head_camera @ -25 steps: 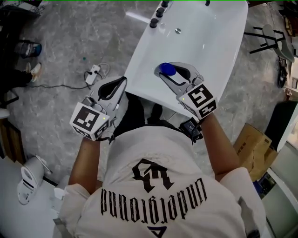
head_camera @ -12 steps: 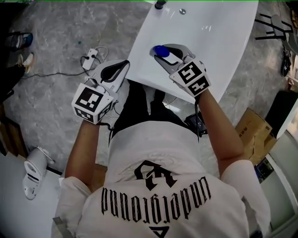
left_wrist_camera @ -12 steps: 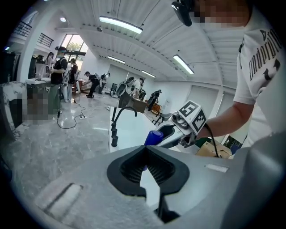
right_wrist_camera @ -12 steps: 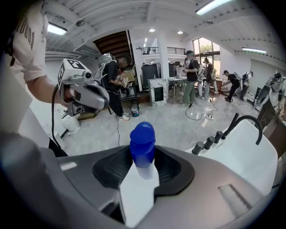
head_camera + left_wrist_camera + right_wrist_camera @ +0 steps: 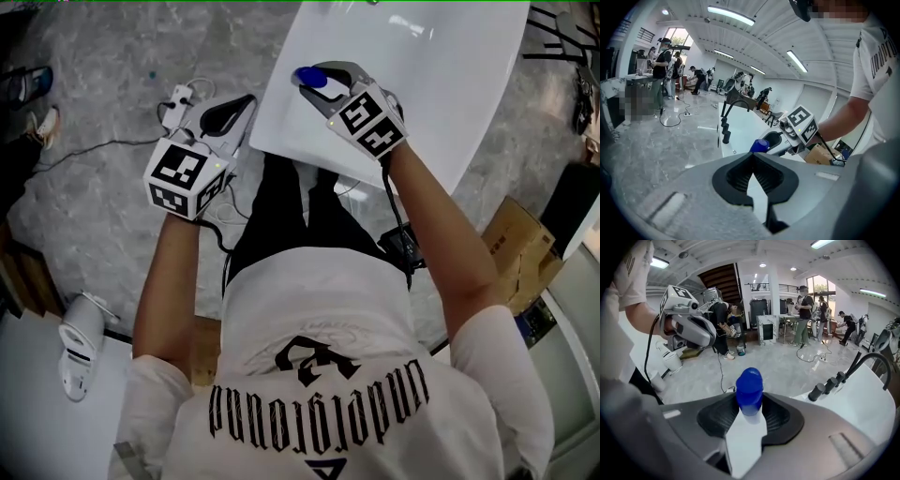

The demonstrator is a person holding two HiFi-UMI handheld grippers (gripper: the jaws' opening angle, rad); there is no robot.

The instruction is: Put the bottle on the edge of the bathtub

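A white bottle with a blue cap (image 5: 306,78) is gripped by my right gripper (image 5: 317,73), which is shut on its body. It hangs over the white bathtub (image 5: 441,84), close to the tub's left rim. In the right gripper view the bottle (image 5: 746,432) stands between the black pads, cap (image 5: 749,389) upward. My left gripper (image 5: 249,99) is shut with nothing in it, just outside the tub's left rim. From the left gripper view, past the shut left gripper (image 5: 752,156), the blue cap (image 5: 760,145) and the bathtub (image 5: 740,125) show.
Black tap knobs (image 5: 828,383) and a curved black faucet (image 5: 876,363) stand at the tub's far end. On the grey floor lie a power strip with cable (image 5: 178,97), a cardboard box (image 5: 511,253) and a white object (image 5: 79,343). People stand in the background (image 5: 804,315).
My right gripper has carried the bottle forward and left, from the tub's near end toward its left rim. The left gripper has stayed shut beside the tub.
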